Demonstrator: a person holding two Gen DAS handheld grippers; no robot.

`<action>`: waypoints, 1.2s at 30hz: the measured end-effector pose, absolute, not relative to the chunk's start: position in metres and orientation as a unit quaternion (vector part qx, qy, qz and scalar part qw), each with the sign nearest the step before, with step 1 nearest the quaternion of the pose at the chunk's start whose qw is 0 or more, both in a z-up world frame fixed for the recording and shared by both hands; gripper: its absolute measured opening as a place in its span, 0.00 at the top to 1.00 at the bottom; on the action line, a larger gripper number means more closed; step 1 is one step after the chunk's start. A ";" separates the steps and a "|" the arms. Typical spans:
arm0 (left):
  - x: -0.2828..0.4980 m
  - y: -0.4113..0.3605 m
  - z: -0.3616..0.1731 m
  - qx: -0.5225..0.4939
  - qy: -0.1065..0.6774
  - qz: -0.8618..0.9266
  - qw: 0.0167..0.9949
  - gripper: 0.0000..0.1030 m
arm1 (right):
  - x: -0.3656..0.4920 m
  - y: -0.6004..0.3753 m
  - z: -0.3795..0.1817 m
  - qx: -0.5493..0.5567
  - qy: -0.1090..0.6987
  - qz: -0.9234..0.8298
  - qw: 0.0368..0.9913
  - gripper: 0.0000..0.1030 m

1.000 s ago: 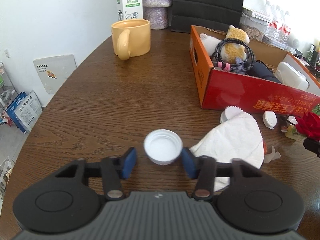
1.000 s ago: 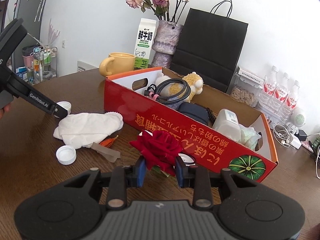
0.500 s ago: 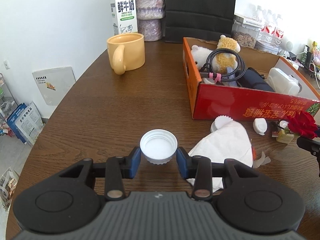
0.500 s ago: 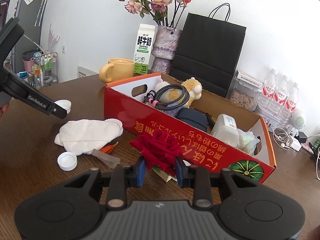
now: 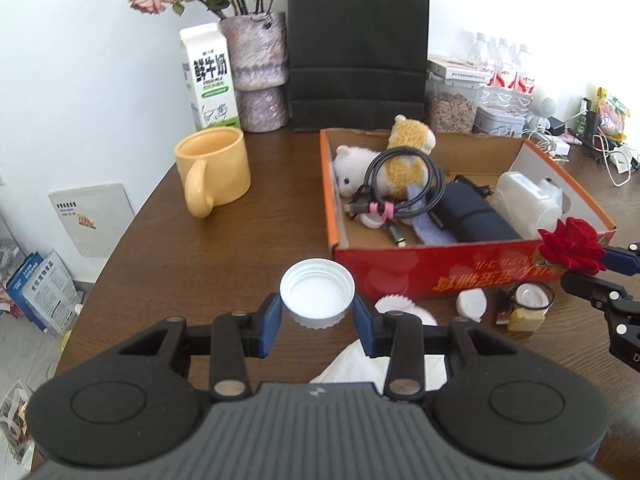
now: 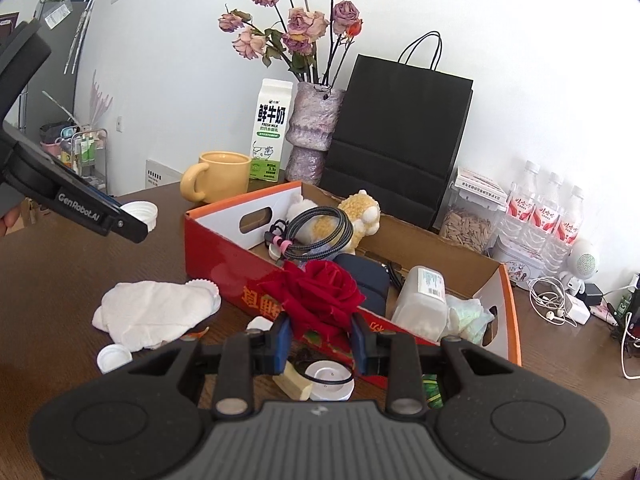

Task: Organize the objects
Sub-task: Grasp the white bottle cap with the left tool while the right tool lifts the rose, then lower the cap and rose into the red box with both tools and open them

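Left fingers [image 5: 317, 312] clamp the white plastic screw cap [image 5: 317, 294], right fingers [image 6: 320, 338] pinch the red fabric rose [image 6: 320, 292]; clear the red cardboard box's [image 5: 440, 270] wall before releasing.

At the back of my brown wooden table [image 5: 256, 240] I see a yellow mug [image 5: 214, 168] with its handle facing me, and behind it a milk carton [image 5: 210, 76] just beside a purple vase [image 5: 258, 74] of dried pink roses [image 6: 298, 24]. A black paper bag [image 5: 358, 48] stands right of the vase. Further right sit a clear jar of seeds [image 6: 466, 226], 3 water bottles [image 6: 550, 212] and tangled white cables [image 6: 554, 300].
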State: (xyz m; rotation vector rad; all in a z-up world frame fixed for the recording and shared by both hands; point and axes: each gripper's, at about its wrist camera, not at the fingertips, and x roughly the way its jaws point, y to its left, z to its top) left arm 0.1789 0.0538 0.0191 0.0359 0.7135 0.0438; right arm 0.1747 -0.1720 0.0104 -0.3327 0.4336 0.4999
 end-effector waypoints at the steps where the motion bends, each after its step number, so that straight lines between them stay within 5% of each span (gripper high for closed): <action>1: 0.182 0.051 0.021 0.018 0.347 0.020 0.937 0.61 | 0.177 -0.173 0.012 -0.161 0.210 0.244 0.933 0.71; 36: 0.329 -0.028 0.004 0.045 0.343 -0.049 0.937 0.61 | 0.322 -0.213 -0.001 -0.125 0.212 0.247 0.937 0.71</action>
